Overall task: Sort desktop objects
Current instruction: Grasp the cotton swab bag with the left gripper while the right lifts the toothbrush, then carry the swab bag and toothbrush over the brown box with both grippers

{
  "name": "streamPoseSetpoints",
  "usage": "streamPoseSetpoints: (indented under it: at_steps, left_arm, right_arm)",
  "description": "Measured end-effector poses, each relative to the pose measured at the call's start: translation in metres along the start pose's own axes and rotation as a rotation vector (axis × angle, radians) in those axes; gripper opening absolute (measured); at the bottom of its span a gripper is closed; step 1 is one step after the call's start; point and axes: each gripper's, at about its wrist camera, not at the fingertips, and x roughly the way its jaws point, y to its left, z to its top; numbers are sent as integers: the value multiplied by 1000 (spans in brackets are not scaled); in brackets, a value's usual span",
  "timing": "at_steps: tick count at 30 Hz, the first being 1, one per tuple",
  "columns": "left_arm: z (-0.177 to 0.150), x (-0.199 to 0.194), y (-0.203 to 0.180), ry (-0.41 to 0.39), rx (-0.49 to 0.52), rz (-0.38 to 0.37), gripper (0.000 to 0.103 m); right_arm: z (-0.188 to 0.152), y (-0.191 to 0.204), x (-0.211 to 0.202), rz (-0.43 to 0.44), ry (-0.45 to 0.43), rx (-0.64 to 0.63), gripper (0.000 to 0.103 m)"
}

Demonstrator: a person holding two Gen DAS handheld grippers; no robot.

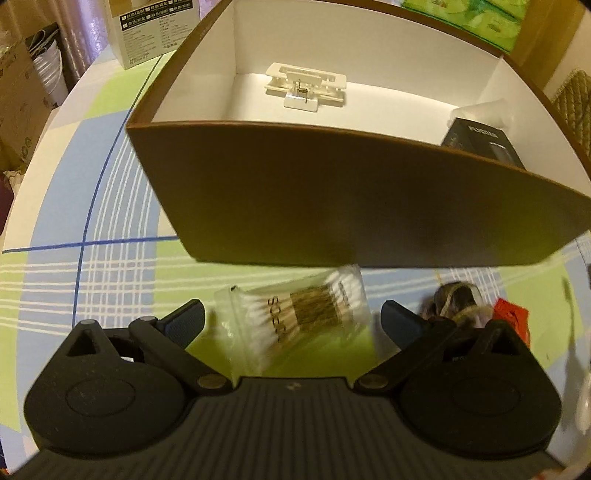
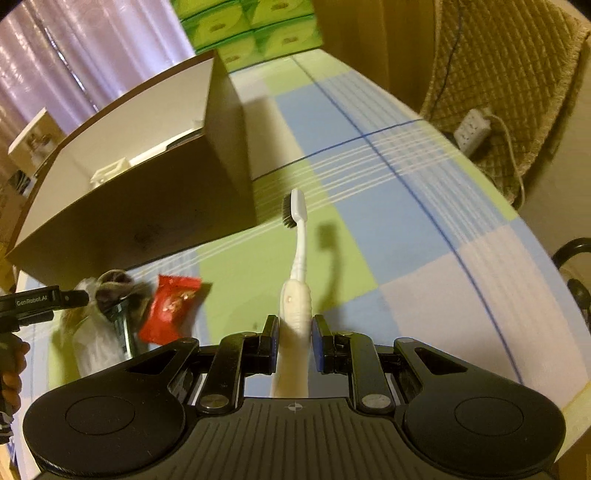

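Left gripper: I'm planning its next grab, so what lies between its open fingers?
In the left wrist view, a clear bag of cotton swabs lies between the left gripper's fingers, untouched.

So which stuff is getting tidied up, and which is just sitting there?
Being sorted: white toothbrush in the right gripper; clear bag of cotton swabs between the open left gripper fingers; red snack packet; brown cardboard box.

Just lying about: green tissue packs; white power strip.

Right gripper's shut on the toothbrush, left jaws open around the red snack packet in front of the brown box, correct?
Not quite. In the left wrist view the left gripper has its jaws open around the bag of cotton swabs, not the red snack packet. The right gripper does hold the toothbrush, and the brown box stands just ahead.
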Motion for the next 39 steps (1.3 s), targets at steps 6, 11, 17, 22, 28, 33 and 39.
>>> streamPoseSetpoints:
  at_steps: [6,11,17,22,28,33,39]
  left_arm:
    - [0,14,5,19,-25,0,86]
    - [-9,6,14,-13,15,-22,72]
    - [-22,-9,32,-12,27,-28,69]
    - [-32,-32,38,-33,60,-32,69]
    - [-27,-68,40,-93,79,-49,69]
    - [-16,-97,38,-153,108,-59,69]
    - [6,-118,30,-216,143,-91,69]
  right_arm:
    - [1,-4,3,-13,9,10,15]
    - [0,-2,5,-7,20,3,15]
    - [2,1,4,8,14,-9,15]
    - [7,4,-3,21,-3,-19,15]
    - [19,11,-19,51,-45,-35,15]
    - [34,16,-38,82,-101,-33,15]
    - [59,28,-56,173,-144,-26,15]
